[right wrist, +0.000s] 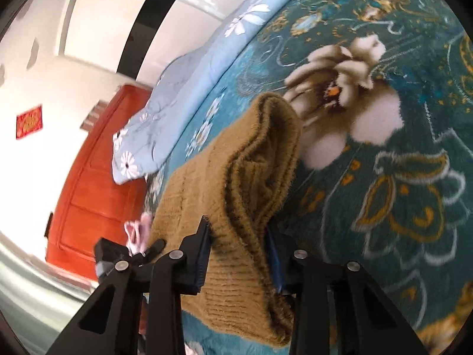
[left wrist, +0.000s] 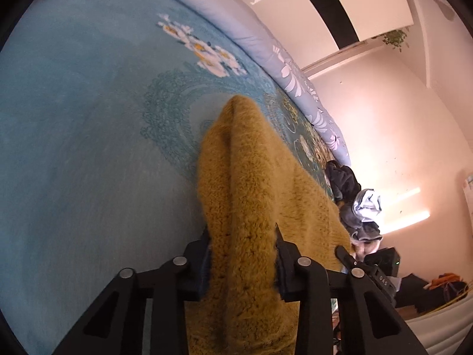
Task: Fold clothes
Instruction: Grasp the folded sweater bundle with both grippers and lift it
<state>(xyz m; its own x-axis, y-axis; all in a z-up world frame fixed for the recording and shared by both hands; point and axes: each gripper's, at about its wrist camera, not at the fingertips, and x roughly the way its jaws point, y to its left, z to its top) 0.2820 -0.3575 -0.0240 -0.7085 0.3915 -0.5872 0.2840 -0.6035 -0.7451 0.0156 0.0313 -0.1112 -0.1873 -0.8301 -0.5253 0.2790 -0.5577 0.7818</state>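
Both grippers (left wrist: 243,259) (right wrist: 238,254) pinch fuzzy mustard knit sweater (left wrist: 251,183).

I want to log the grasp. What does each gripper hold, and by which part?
Both hold the sweater. The left gripper and the right gripper each pinch a bunched fold of knit; which part of the garment cannot be told.

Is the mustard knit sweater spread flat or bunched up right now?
Bunched up: the mustard fuzzy knit sweater hangs in thick folds, pinched in both the left claw and right claw above the teal floral blanket.
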